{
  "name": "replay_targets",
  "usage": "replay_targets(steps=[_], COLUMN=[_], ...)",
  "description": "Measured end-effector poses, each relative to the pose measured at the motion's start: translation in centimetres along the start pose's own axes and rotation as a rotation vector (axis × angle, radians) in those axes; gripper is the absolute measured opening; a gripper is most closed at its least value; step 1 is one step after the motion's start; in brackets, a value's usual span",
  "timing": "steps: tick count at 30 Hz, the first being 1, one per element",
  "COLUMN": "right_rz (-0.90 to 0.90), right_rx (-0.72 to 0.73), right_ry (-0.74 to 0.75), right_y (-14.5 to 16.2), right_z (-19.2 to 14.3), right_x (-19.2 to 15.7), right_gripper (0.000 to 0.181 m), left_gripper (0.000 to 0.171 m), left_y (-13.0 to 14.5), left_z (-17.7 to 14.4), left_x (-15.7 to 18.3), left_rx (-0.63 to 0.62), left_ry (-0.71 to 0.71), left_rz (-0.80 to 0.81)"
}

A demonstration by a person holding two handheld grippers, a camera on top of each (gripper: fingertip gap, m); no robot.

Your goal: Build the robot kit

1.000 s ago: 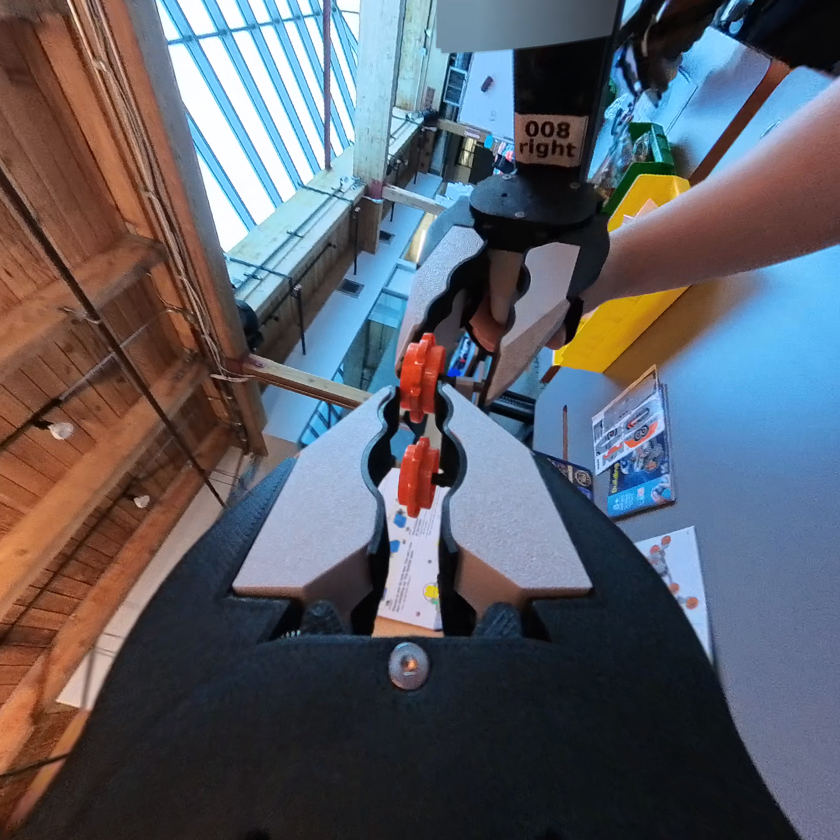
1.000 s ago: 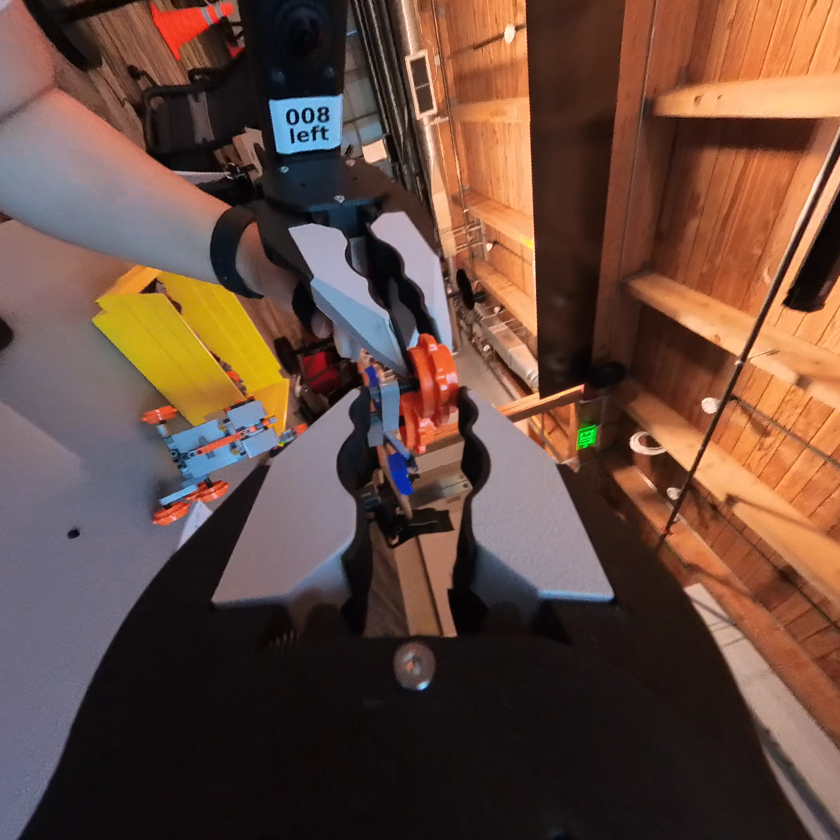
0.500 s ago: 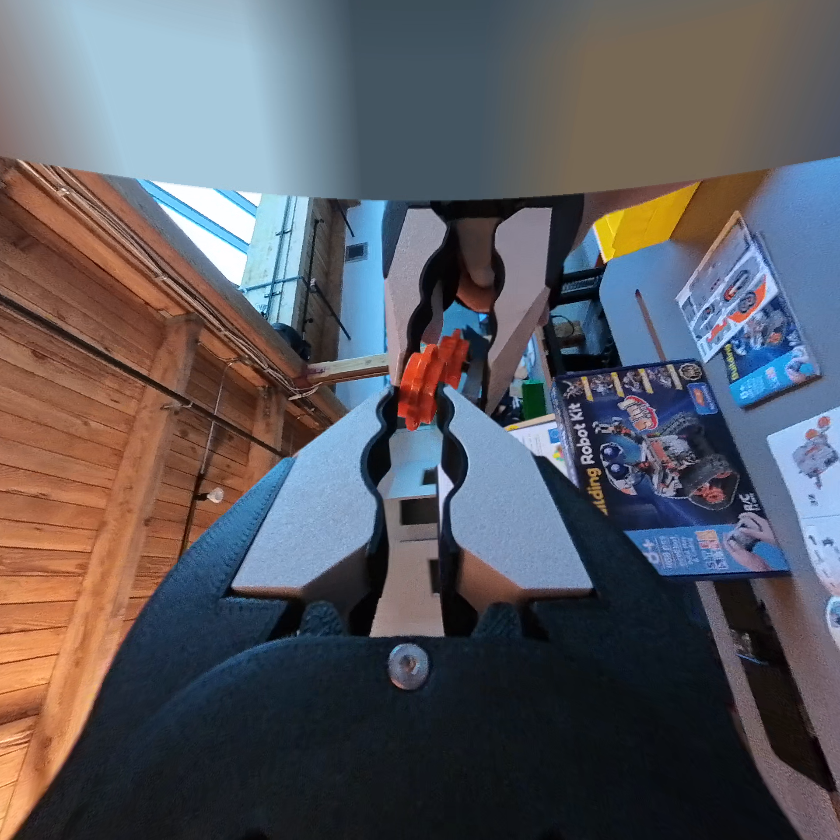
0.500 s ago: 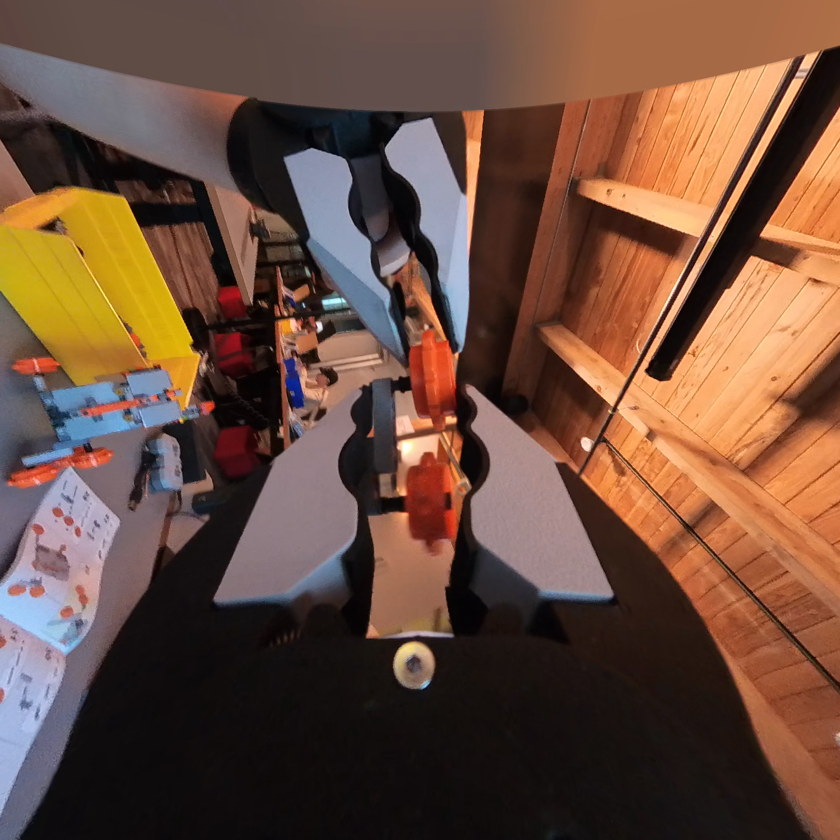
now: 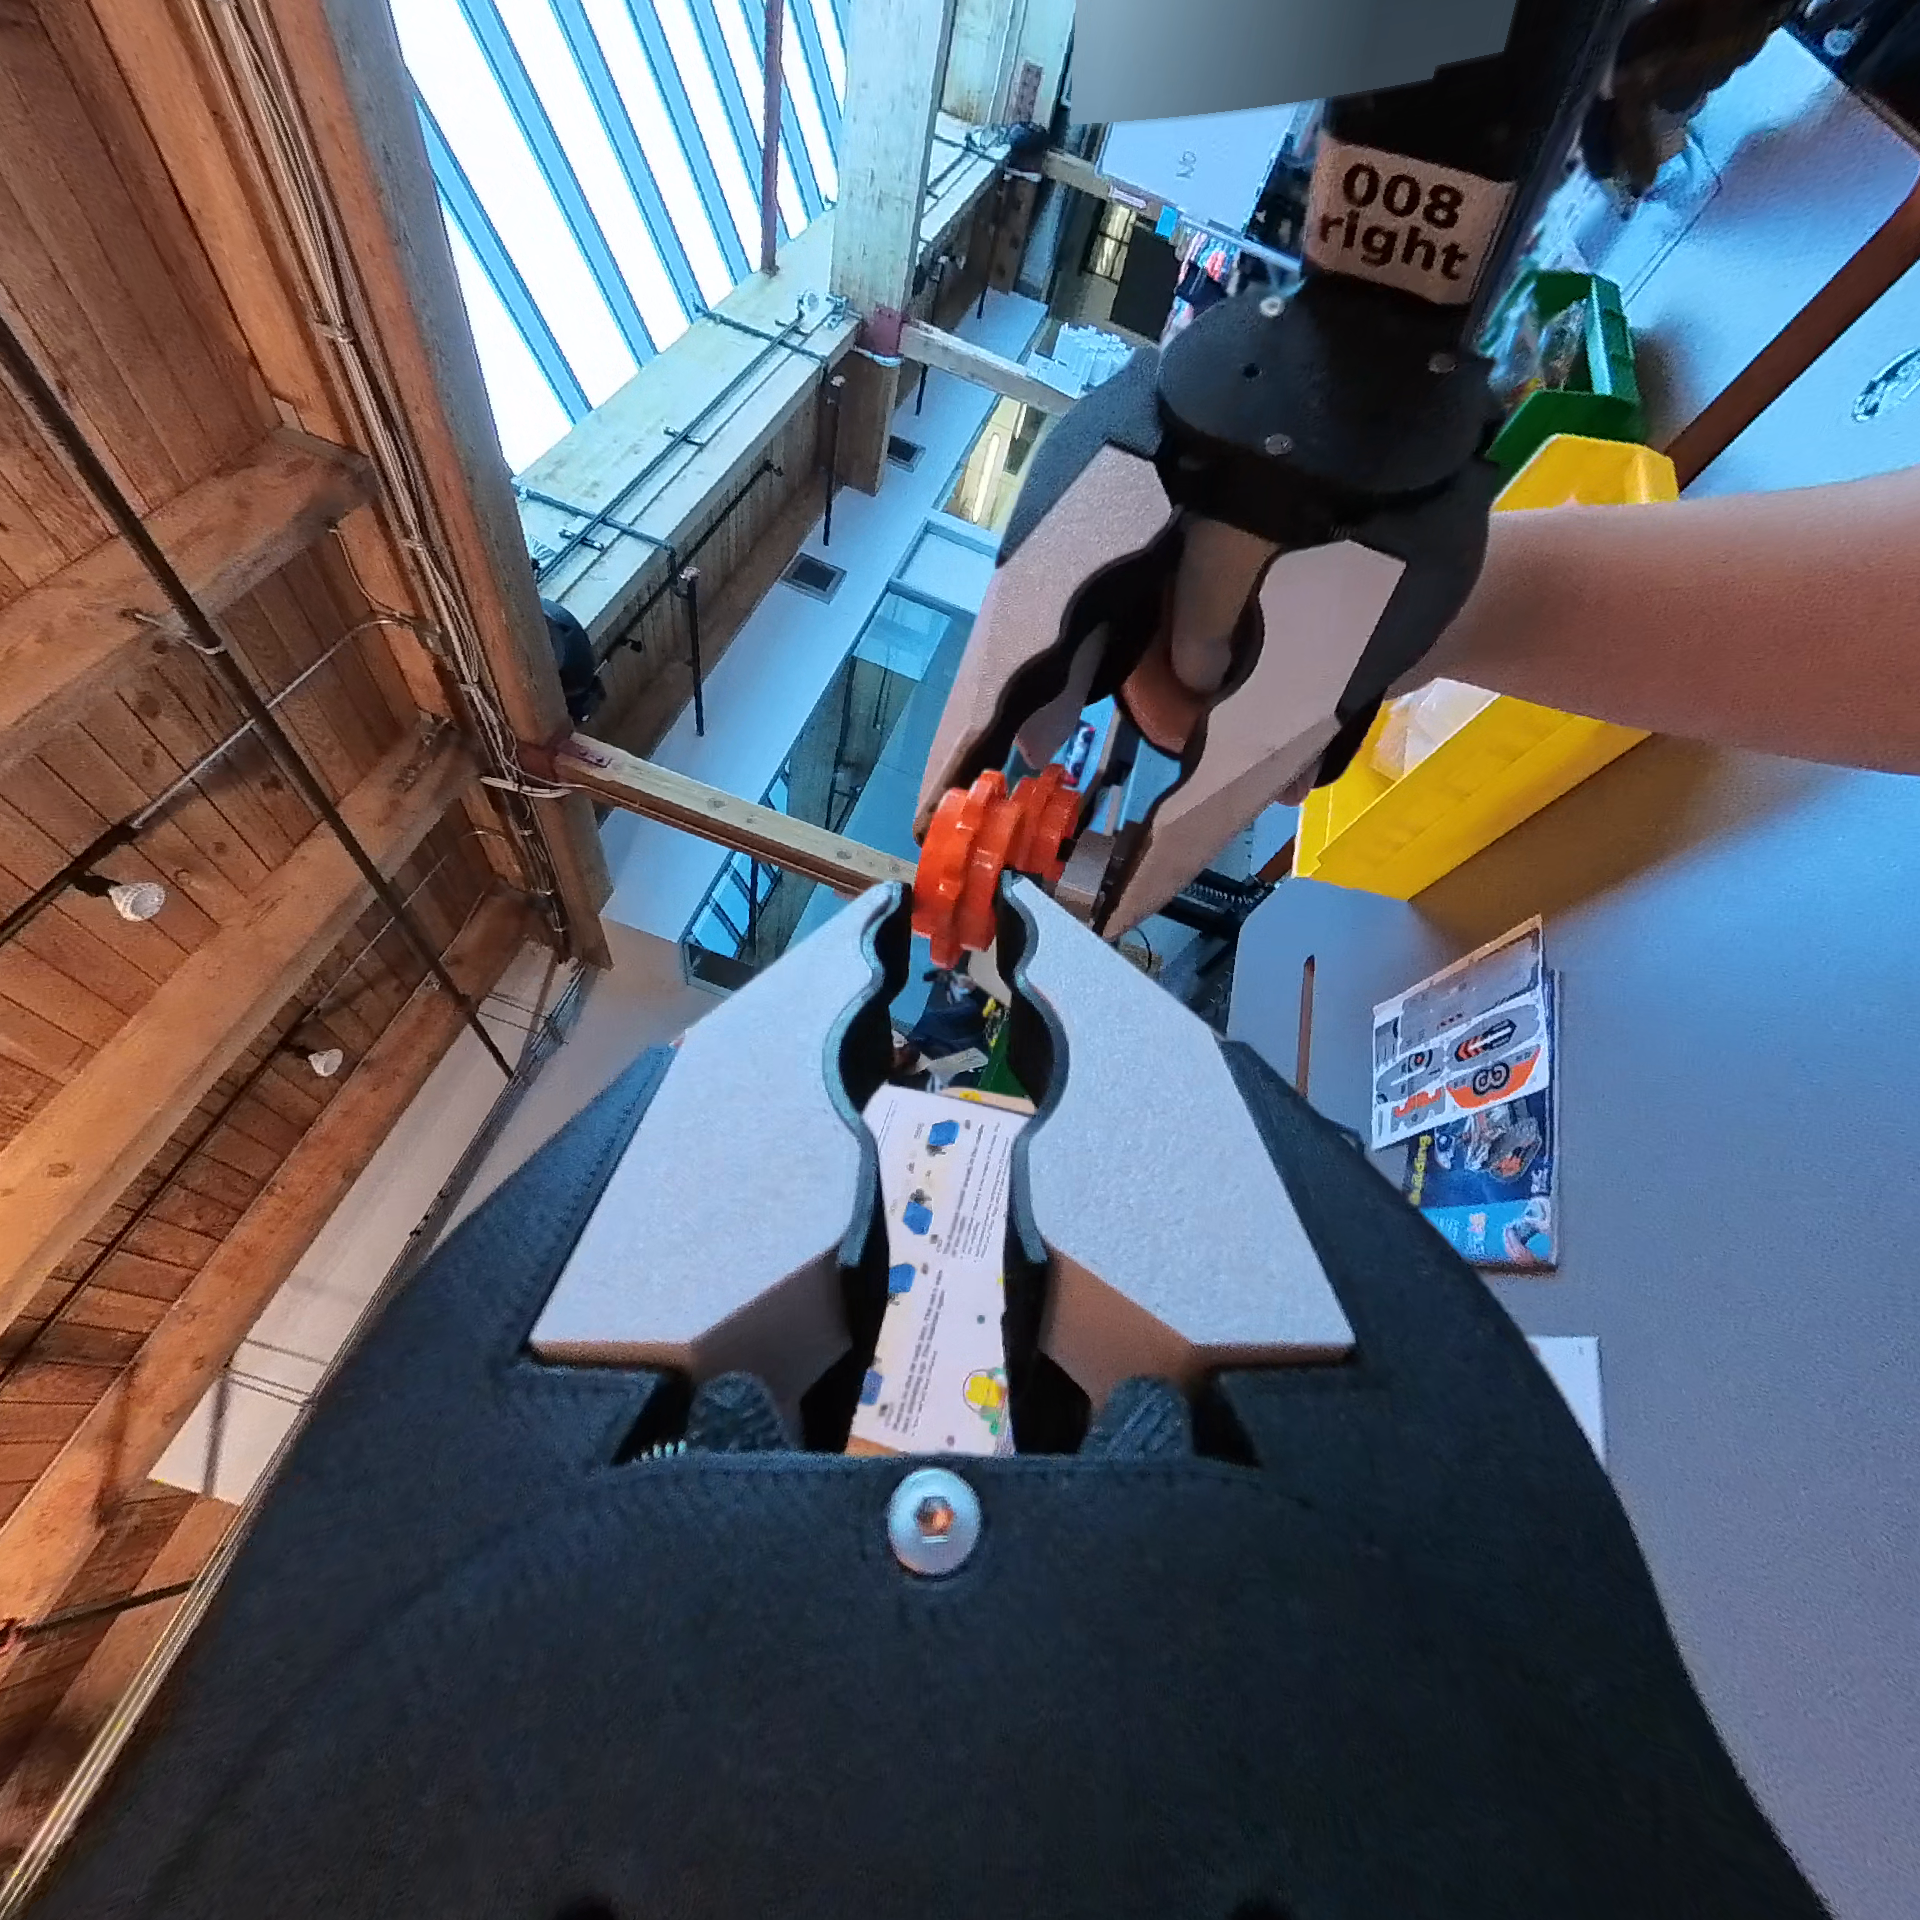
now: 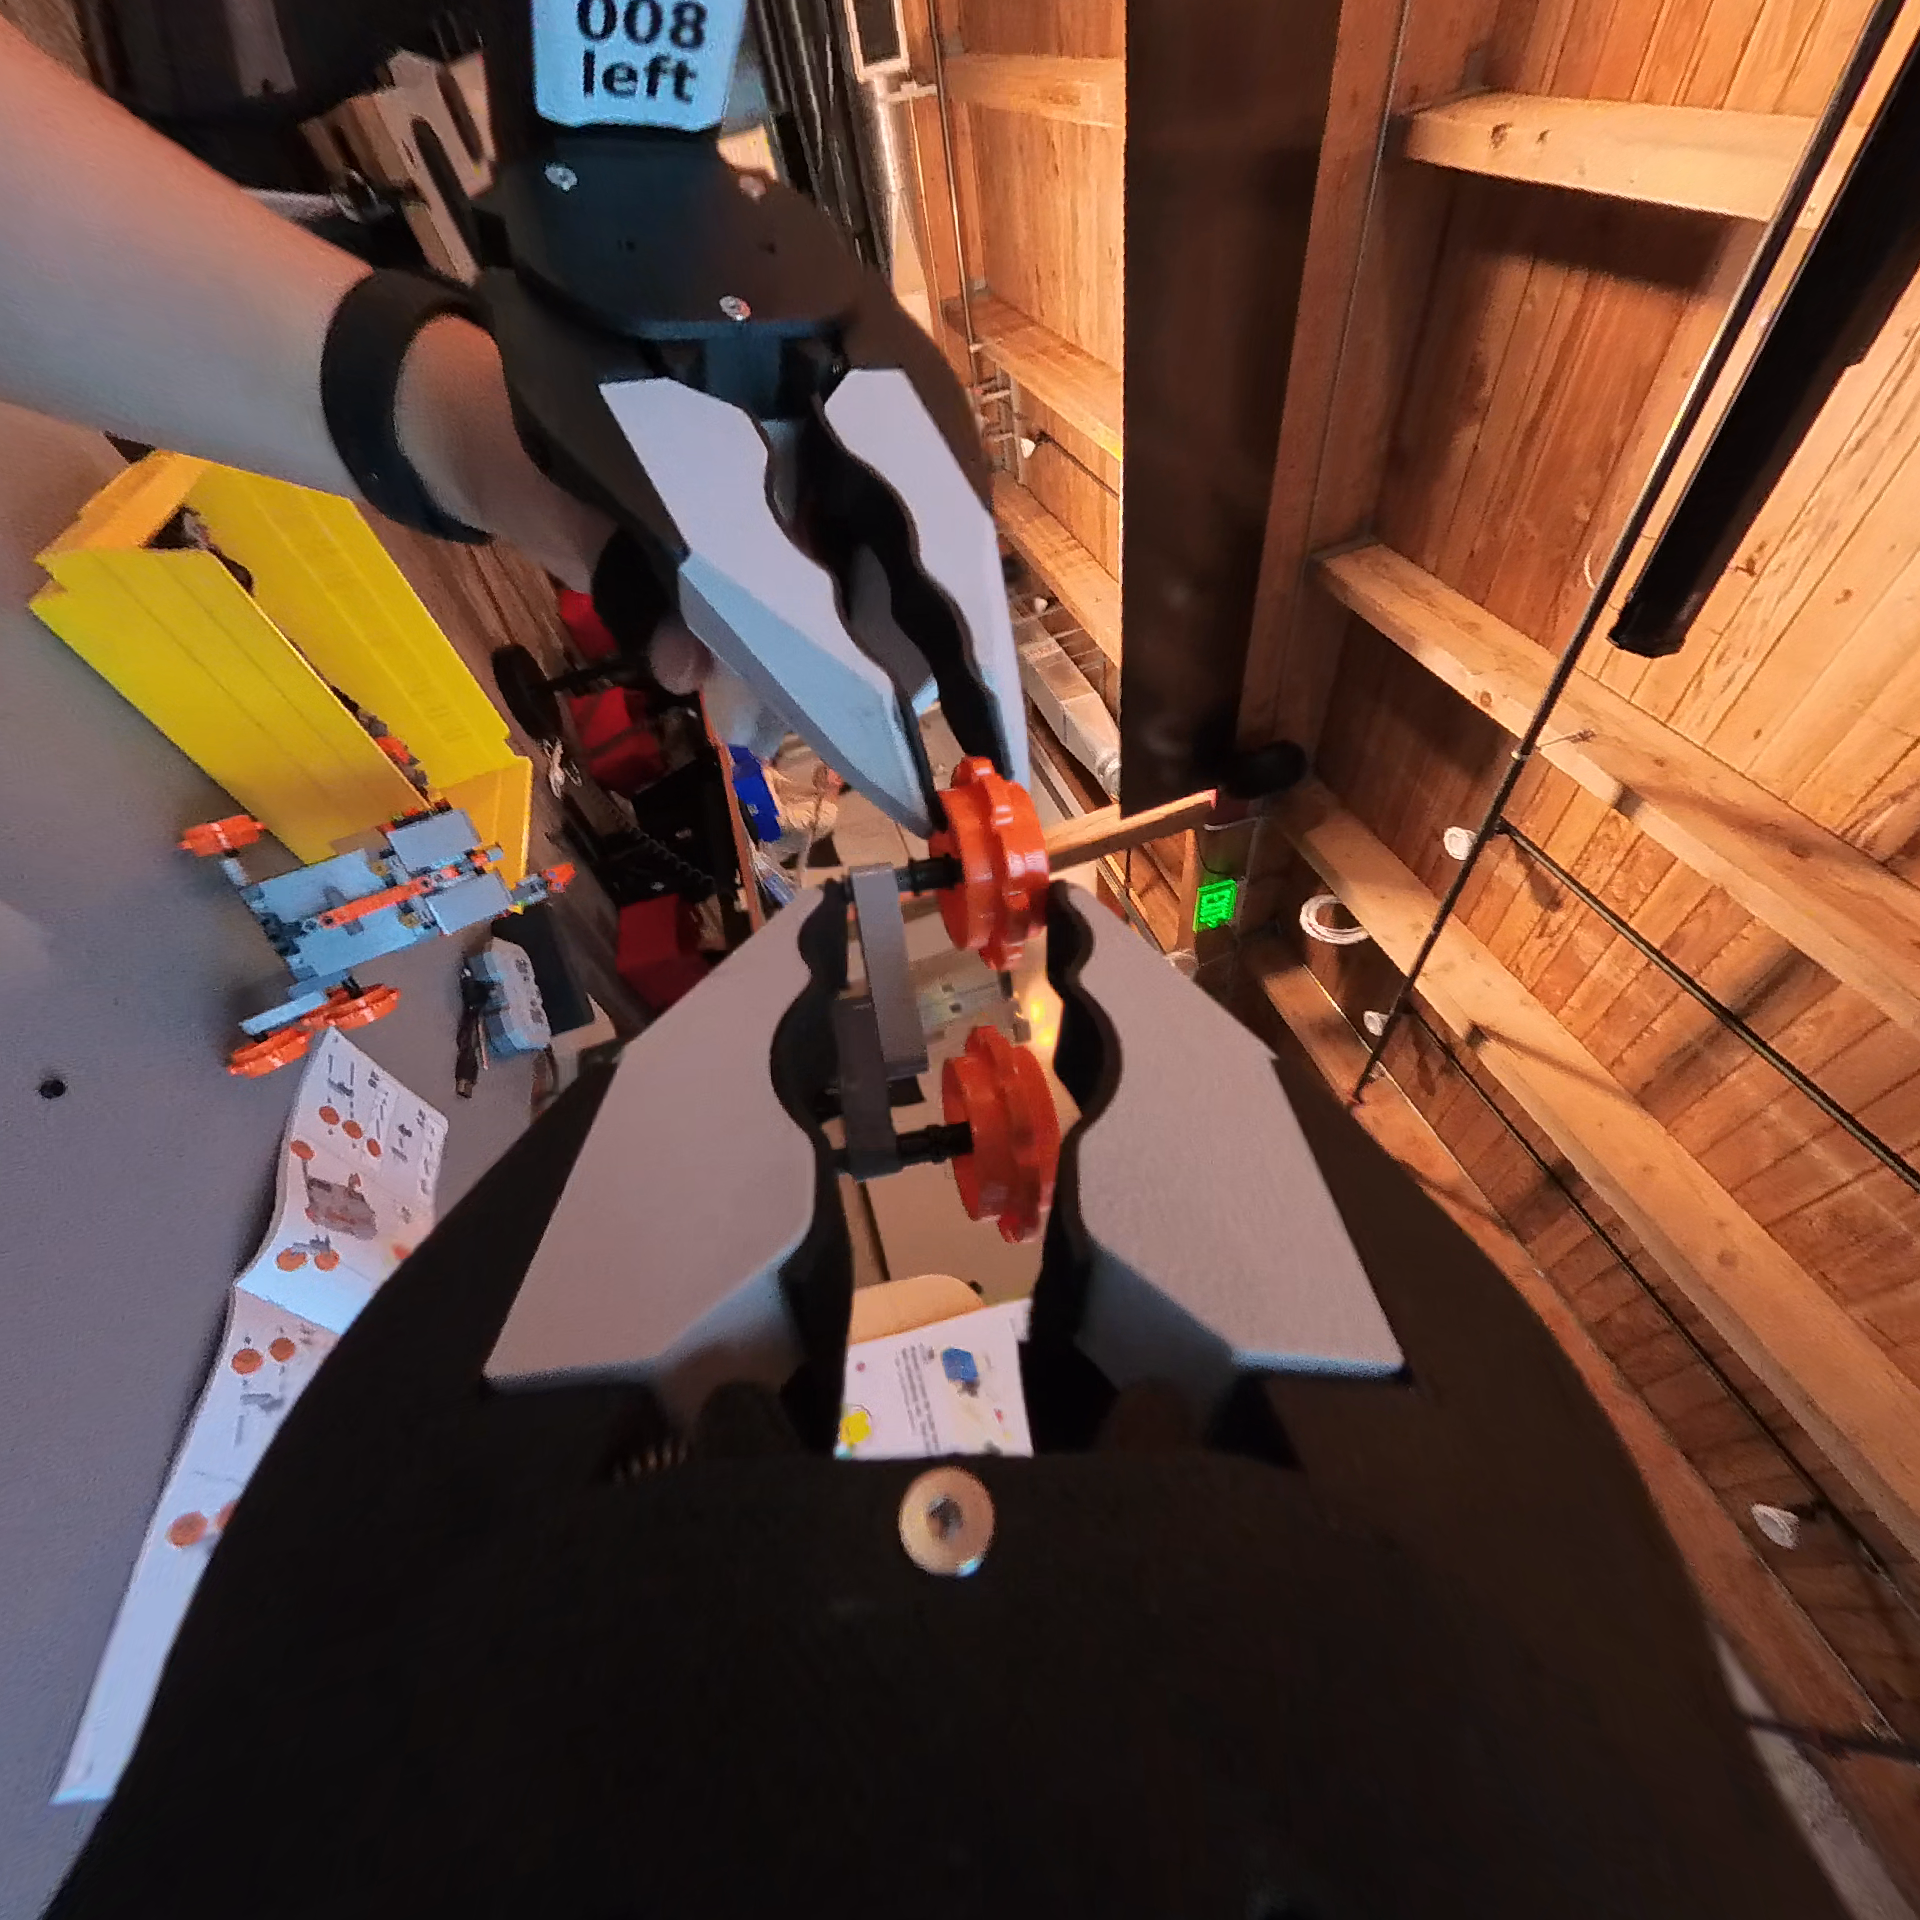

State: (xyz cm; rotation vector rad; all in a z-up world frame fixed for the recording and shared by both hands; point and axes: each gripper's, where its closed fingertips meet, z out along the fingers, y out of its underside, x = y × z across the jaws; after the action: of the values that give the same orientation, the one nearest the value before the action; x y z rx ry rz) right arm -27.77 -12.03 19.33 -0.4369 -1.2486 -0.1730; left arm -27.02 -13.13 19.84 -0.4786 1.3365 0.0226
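Right wrist view, frame centre: right gripper [image 6: 935, 914] fingers clamp a grey beam [image 6: 883, 1023] carrying two orange gears [image 6: 1000, 1132], while left gripper [image 6: 961, 790] fingertips pinch the upper gear, steadying the piece above the counter [image 6: 94, 1195].

From my left camera, my left gripper [image 5: 954, 914] has its grey wavy-edged fingers [image 5: 748, 1122] nearly together, the tips pinching an orange toothed plastic wheel [image 5: 951, 868]. A second orange wheel [image 5: 1039, 816] sits just behind it. The right gripper [image 5: 1023, 842], black with tan fingers, comes in from above, its near fingertip touching the wheels; whether it is gripping them I cannot tell. A bare forearm [image 5: 1683, 634] reaches in from the right. On the grey table [image 5: 1714, 1039] lie a printed booklet [image 5: 1465, 1091] and a white instruction sheet [image 5: 940, 1268]; a yellow plastic bin [image 5: 1455, 769] stands beyond, a green bin [image 5: 1569, 364] behind it.
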Motion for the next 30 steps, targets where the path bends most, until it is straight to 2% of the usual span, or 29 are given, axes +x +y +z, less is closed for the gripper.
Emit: replay_targets(steps=[9,17,22,26,30], right_rz=[-0.062,-0.030,0.011,0.020,0.042], right_rx=[-0.017,-0.002,0.014,0.004,0.004], right_ry=[0.049,0.010,-0.032,-0.047,-0.048], right_y=[-0.4,0.5,0.4,0.7,0.6], right_z=[0.6,1.0,0.8,0.8,0.9], right_x=[0.0,-0.7,-1.2,-1.3,-1.3], right_gripper=[0.038,0.037,0.037,0.037,0.037], left_gripper=[0.014,0.014,0.015,0.029,0.040], left_y=[-0.1,1.1,0.9,0.3,0.6], left_z=[-0.7,-0.5,-0.8,-1.1,-1.0], left_x=[-0.2,0.2,0.7,0.6,1.5], left_rx=[0.007,-0.017,0.010,0.049,0.014], left_ry=[0.014,0.041,0.094,0.153,0.214], left_rz=[0.010,0.000,-0.026,-0.062,-0.006])
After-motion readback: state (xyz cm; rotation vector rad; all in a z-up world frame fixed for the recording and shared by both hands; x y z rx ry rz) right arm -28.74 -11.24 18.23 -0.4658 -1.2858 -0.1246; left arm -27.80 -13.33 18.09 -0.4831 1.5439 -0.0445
